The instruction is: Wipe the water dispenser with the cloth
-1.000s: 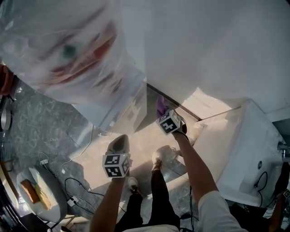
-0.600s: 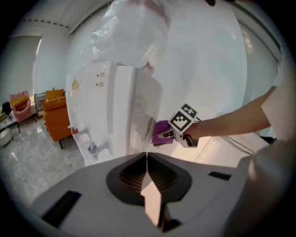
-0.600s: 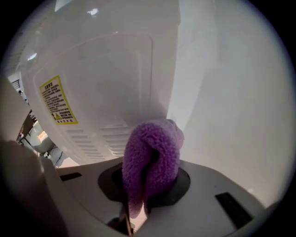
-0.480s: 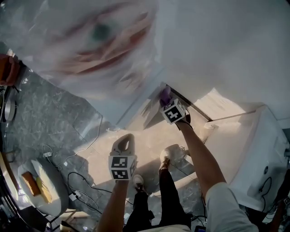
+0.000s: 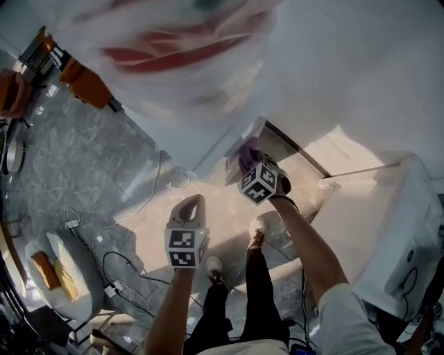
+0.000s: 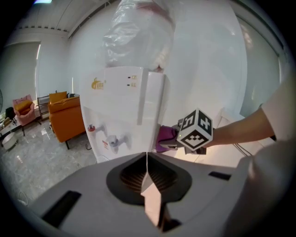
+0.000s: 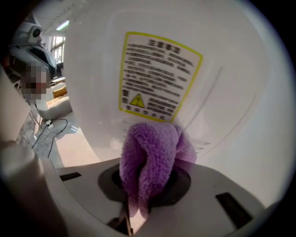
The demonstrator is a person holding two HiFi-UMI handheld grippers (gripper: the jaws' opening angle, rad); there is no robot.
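Nearby: orange sofa (image 6: 64,115) at left.
Cloth (image 7: 150,162): purple, fluffy, against water dispenser (image 6: 122,106).
Right tool (image 5: 255,166): clamps cloth.
Left tool (image 6: 147,171): closed, empty.

Grey marbled floor (image 5: 62,173) fills the left of the head view, with a bright sunlit patch (image 5: 215,208) at centre. White wall (image 5: 361,69) upper right. Cables (image 5: 128,284) trail over the floor lower left, beside a round white table (image 5: 87,305). White boxy unit (image 5: 409,236) lower right. Left gripper view: orange sofa (image 6: 67,118) mid left, pink chair (image 6: 22,107) far left, ceiling light (image 6: 44,2) top left. Right gripper view: bright windows (image 7: 58,44) upper left.
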